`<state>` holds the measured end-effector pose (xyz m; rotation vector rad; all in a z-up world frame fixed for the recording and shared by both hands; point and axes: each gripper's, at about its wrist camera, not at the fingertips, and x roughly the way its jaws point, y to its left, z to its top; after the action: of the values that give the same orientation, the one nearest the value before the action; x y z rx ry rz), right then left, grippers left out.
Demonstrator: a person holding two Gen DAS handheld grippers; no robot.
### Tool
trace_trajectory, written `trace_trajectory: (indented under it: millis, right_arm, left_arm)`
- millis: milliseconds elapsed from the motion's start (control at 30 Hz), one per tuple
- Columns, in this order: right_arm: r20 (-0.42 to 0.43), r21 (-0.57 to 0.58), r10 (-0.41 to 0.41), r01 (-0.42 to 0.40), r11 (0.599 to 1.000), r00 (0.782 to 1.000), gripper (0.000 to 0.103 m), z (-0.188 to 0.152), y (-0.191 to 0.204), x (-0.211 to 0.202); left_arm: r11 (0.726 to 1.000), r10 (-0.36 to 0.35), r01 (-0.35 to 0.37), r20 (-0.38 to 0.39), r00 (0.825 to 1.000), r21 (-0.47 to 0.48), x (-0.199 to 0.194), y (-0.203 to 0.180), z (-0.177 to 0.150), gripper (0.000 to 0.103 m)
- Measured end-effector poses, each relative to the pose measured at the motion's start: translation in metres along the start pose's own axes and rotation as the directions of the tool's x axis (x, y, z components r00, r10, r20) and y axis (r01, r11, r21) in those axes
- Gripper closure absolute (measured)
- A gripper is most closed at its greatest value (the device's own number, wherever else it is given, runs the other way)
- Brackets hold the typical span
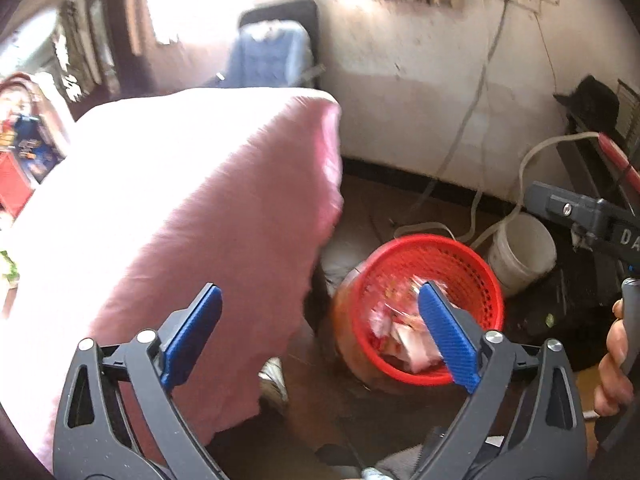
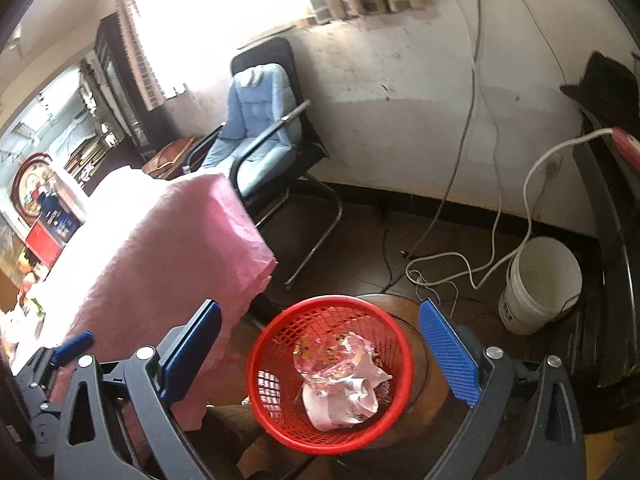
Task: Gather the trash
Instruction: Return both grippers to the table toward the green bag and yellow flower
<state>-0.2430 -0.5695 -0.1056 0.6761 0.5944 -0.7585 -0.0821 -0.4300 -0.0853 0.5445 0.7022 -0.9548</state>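
Both tongs stand wide apart, nothing between them: left tongs (image 1: pixel 320 336), right tongs (image 2: pixel 320 346). Red mesh basket (image 2: pixel 332 374) sits just below on a round wooden stool (image 2: pixel 424 360), crumpled wrappers (image 2: pixel 344 380) already inside. Drop looks done; next move likely calls for seeking more litter. Pink cloth (image 2: pixel 160 264) covers whatever stands left of the basket. White bucket (image 2: pixel 540 284) beyond, by the wall. Left view blurred.
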Motion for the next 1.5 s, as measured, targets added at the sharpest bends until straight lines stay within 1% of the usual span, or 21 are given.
trace_trajectory:
  millis: [67,133,233,333,367,467,600,667,733,767,867,933,1000,1067,1100,1167,1233,1300,1333,1433,1500]
  right_arm:
    - [0.008,-0.022,0.008,-0.008,1.0,1.0,0.006,0.0,0.01,-0.006]
    - [0.017,-0.042,0.017,-0.017,0.999,1.0,0.006,0.0,0.021,-0.013]
    - [0.031,-0.077,0.036,-0.034,0.996,0.999,0.006,0.001,0.04,-0.023]
    - [0.047,-0.12,0.055,-0.049,0.992,0.997,0.006,-0.002,0.06,-0.036]
    - [0.053,-0.139,0.061,-0.053,0.989,0.997,0.006,-0.004,0.068,-0.041]
    - [0.067,-0.199,0.083,-0.069,0.978,0.994,0.006,-0.01,0.094,-0.054]
    - [0.068,-0.273,0.129,-0.106,0.956,0.989,0.006,-0.02,0.131,-0.067]
    - [0.064,-0.309,0.15,-0.123,0.943,0.987,0.006,-0.026,0.149,-0.072]
    - [0.06,-0.343,0.169,-0.139,0.929,0.984,0.006,-0.03,0.166,-0.076]
    - [0.057,-0.358,0.18,-0.148,0.922,0.982,0.006,-0.033,0.175,-0.078]
    - [0.042,-0.41,0.209,-0.174,0.895,0.977,0.006,-0.04,0.203,-0.081]
    - [0.036,-0.444,0.23,-0.19,0.876,0.973,0.006,-0.043,0.222,-0.083]
    - [0.027,-0.467,0.255,-0.213,0.858,0.967,0.006,-0.045,0.24,-0.083]
    - [0.012,-0.481,0.283,-0.242,0.843,0.959,0.006,-0.046,0.257,-0.08]
    - [0.004,-0.486,0.296,-0.257,0.836,0.955,0.006,-0.046,0.265,-0.078]
    - [-0.019,-0.492,0.315,-0.283,0.823,0.949,0.006,-0.046,0.282,-0.074]
    - [-0.045,-0.496,0.334,-0.311,0.811,0.941,0.006,-0.045,0.298,-0.067]
    - [-0.065,-0.5,0.342,-0.327,0.802,0.938,0.006,-0.045,0.319,-0.061]
    - [-0.075,-0.505,0.346,-0.335,0.795,0.935,0.006,-0.045,0.328,-0.057]
    - [-0.103,-0.53,0.346,-0.346,0.774,0.933,0.006,-0.045,0.357,-0.045]
    - [-0.129,-0.543,0.355,-0.366,0.756,0.926,0.006,-0.046,0.379,-0.036]
  left_arm:
    - [0.999,0.032,-0.031,0.056,0.998,-0.018,-0.018,0.009,-0.003,0.007]
    - [0.996,0.069,-0.063,0.12,0.99,-0.057,-0.038,0.021,-0.006,0.007]
    - [0.986,0.099,-0.07,0.196,0.976,-0.152,-0.066,0.047,-0.012,0.007]
    - [0.979,0.074,-0.032,0.209,0.975,-0.199,-0.084,0.071,-0.017,0.007]
    - [0.975,0.087,-0.04,0.21,0.974,-0.216,-0.089,0.079,-0.019,0.007]
    - [0.959,0.175,-0.113,0.232,0.957,-0.26,-0.104,0.1,-0.029,0.007]
    - [0.94,0.267,-0.204,0.221,0.938,-0.273,-0.123,0.126,-0.044,0.007]
    - [0.919,0.319,-0.248,0.206,0.925,-0.305,-0.134,0.143,-0.052,0.007]
    - [0.889,0.376,-0.299,0.183,0.908,-0.346,-0.142,0.161,-0.061,0.007]
    - [0.879,0.391,-0.309,0.176,0.903,-0.363,-0.146,0.172,-0.064,0.007]
    - [0.864,0.403,-0.318,0.159,0.901,-0.391,-0.156,0.21,-0.072,0.007]
    - [0.846,0.44,-0.352,0.149,0.886,-0.4,-0.164,0.235,-0.072,0.007]
    - [0.824,0.484,-0.394,0.144,0.863,-0.407,-0.173,0.265,-0.069,0.007]
    - [0.794,0.528,-0.437,0.122,0.841,-0.422,-0.18,0.295,-0.067,0.007]
    - [0.779,0.539,-0.448,0.105,0.836,-0.439,-0.181,0.313,-0.065,0.007]
    - [0.749,0.542,-0.444,0.069,0.837,-0.492,-0.183,0.347,-0.062,0.007]
    - [0.717,0.528,-0.422,0.038,0.848,-0.555,-0.183,0.381,-0.062,0.007]
    - [0.684,0.519,-0.403,0.018,0.854,-0.608,-0.183,0.408,-0.065,0.007]
    - [0.66,0.522,-0.402,0.002,0.853,-0.635,-0.182,0.422,-0.067,0.007]
    - [0.603,0.524,-0.395,-0.03,0.851,-0.693,-0.173,0.449,-0.074,0.007]
    - [0.578,0.525,-0.412,-0.067,0.849,-0.705,-0.159,0.46,-0.078,0.007]
